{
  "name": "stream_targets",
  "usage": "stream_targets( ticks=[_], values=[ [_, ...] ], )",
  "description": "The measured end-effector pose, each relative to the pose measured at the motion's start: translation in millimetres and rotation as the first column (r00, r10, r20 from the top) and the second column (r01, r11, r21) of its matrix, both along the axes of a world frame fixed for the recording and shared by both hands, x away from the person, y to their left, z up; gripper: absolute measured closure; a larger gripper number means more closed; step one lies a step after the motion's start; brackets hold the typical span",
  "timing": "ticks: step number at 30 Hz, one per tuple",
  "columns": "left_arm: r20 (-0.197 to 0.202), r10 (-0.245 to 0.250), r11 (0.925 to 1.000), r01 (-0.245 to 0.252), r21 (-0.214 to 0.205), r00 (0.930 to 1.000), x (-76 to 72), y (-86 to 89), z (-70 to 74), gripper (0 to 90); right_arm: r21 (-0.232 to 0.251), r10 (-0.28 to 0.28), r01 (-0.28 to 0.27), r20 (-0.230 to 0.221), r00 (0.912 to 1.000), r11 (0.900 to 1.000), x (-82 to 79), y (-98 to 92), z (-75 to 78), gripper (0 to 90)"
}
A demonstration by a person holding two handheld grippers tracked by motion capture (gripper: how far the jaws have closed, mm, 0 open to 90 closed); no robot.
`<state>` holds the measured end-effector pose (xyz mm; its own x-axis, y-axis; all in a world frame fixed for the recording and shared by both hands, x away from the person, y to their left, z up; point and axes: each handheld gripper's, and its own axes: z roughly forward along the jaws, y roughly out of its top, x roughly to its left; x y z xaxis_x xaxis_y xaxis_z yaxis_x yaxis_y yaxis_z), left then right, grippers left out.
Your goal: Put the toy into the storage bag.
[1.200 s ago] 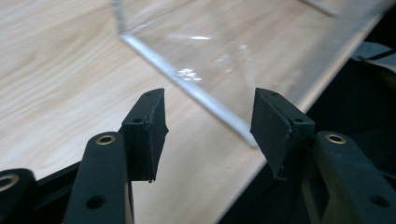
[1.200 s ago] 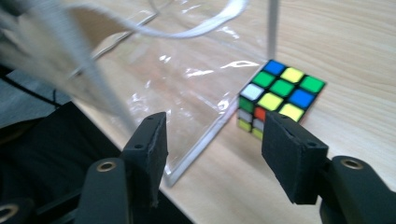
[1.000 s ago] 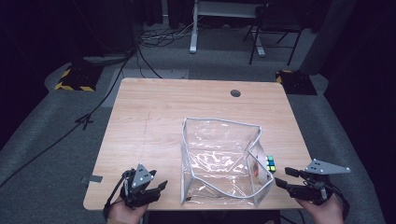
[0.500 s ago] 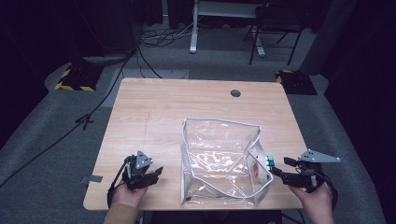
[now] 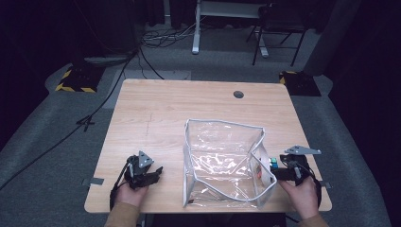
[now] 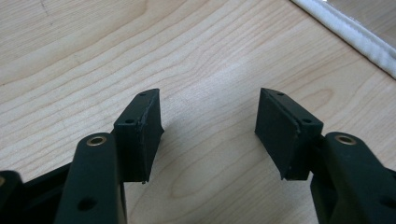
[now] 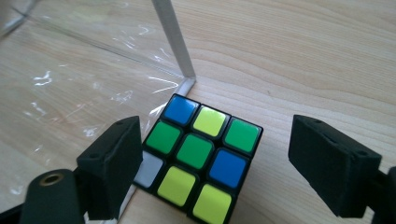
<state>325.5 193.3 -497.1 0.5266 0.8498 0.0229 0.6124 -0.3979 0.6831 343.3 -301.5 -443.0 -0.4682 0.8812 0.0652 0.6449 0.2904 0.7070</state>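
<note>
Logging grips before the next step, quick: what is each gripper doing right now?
Left gripper: open over bare table, holding nothing.
Right gripper: open, jaws just widened, cube between them, not gripped.

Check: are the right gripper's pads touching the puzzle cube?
Apart. The right gripper view shows right gripper open, table visible between cube and the right pad.

A light wooden table (image 5: pixel 156 123) stood on grey carpet, with a round cable hole (image 5: pixel 239 94) in its top toward one o'clock. A clear plastic bag (image 5: pixel 222 161) with white edging lay on it toward five o'clock of centre. A colour-tiled puzzle cube (image 7: pixel 198 151) sat on the wood, touching the bag's three o'clock side.
</note>
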Motion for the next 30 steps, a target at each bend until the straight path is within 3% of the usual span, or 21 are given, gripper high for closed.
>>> stream_targets(
  ticks=[3,6,11,16,23,25,30],
  values=[
    [0.004,0.002,1.0000,-0.002,-0.010,1.0000,0.6,1.9,-1.1,39.3,0.014,-0.008,0.008,-0.005,1.0000,0.9999,5.5,1.7,-3.5,15.9],
    [0.000,0.009,0.9985,-0.009,-0.053,1.0000,2.6,6.7,-4.1,37.6,0.036,-0.011,0.012,-0.029,0.9995,0.9993,9.0,4.3,-5.7,16.1],
    [0.003,0.010,0.9986,-0.010,-0.053,0.9999,2.8,6.6,-4.3,37.0,-0.008,0.002,-0.003,-0.046,0.9990,1.0000,9.4,12.1,-11.9,15.8],
    [0.003,0.010,0.9986,-0.010,-0.053,0.9999,2.7,6.6,-4.3,36.9,-0.006,0.004,-0.005,-0.056,0.9984,1.0000,9.3,5.4,-13.4,17.0],
    [0.004,0.009,0.9985,-0.008,-0.055,1.0000,3.0,6.8,-4.4,36.8,-0.034,-0.030,0.027,-0.075,0.9967,0.9991,1.6,-27.2,-8.9,20.0],
    [0.002,0.008,0.9986,-0.008,-0.052,1.0000,3.0,6.8,-4.2,36.7,-0.030,-0.024,0.021,-0.083,0.9963,0.9993,1.7,-31.1,-8.2,20.6],
    [0.003,0.010,0.9981,-0.009,-0.061,0.9999,4.0,6.4,-4.7,36.2,-0.072,0.033,-0.039,-0.078,0.9964,0.9966,6.8,-24.8,-0.2,21.5]
  ],
)
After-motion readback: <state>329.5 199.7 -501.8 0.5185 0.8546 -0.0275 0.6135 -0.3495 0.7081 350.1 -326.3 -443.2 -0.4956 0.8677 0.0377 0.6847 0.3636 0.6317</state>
